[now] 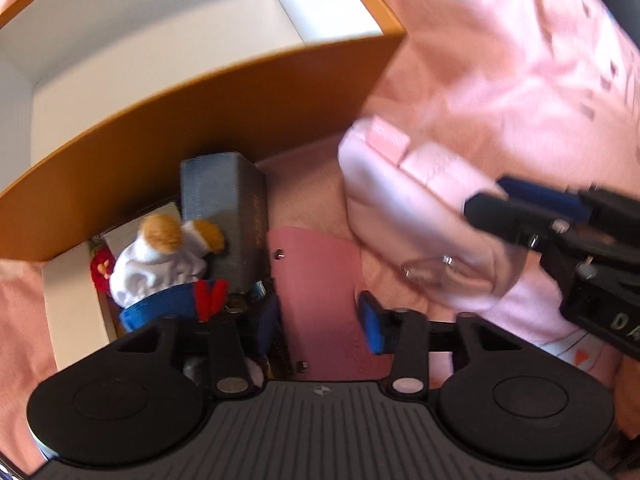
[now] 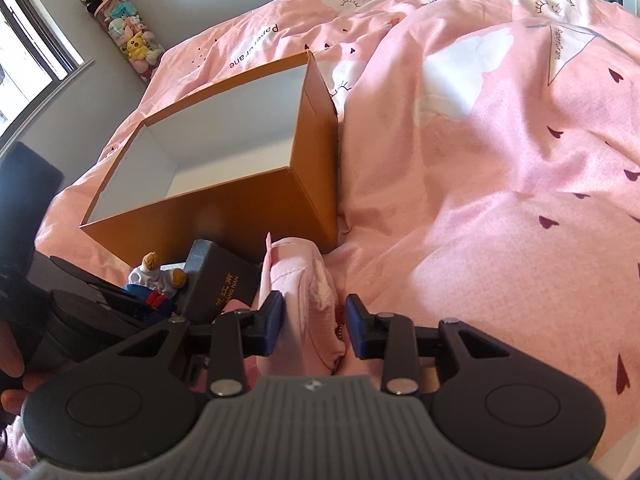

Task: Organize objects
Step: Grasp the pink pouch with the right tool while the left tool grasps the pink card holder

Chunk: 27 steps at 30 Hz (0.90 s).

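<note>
Dark box (image 2: 224, 280) lettered, perhaps "NAN", bedding (image 2: 500, 160) reading "PaperCrane"

pink bed (image 2: 500, 184), orange box (image 2: 224, 208), gray box (image 2: 218, 280)

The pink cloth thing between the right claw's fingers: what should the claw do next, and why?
Probably squeeze shut. The right claw is open, the pink cloth bundle sits between its fingers, not yet pinched, and the orange box just ahead looks empty.
</note>
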{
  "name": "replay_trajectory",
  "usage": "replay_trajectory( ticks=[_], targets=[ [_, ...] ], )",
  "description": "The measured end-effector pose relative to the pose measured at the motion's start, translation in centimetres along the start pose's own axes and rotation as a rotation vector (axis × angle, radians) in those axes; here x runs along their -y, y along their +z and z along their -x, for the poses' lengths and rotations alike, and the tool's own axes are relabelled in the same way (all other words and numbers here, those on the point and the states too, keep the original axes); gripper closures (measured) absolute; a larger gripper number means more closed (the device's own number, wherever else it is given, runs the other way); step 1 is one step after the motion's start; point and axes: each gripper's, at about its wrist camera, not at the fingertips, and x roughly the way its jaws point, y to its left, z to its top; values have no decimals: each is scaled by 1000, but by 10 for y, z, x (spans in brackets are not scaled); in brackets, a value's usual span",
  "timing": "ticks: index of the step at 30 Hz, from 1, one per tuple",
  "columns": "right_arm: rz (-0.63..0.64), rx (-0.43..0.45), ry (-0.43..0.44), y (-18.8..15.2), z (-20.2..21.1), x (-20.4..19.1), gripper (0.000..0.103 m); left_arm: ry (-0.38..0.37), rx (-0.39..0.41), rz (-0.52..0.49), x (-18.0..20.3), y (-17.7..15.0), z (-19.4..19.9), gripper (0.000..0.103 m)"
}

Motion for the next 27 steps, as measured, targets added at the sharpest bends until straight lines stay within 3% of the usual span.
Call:
replay_trajectory(
  ticks=[4,7,15,27],
  targets=[
    [-11,-24,13,5,1,0,68,-90,95,46,-9,-9,19,79],
    [-17,-62,35,12,0,0,68,-124,123,55,-9,-13,22,79],
    [73,-160,60,41,-10,-23,63,-123,114,85,-2,-6,5,80],
    [169,-290,-84,48,-47,-37,59,-124,131,47,-2,-11,-6,79]
  ],
)
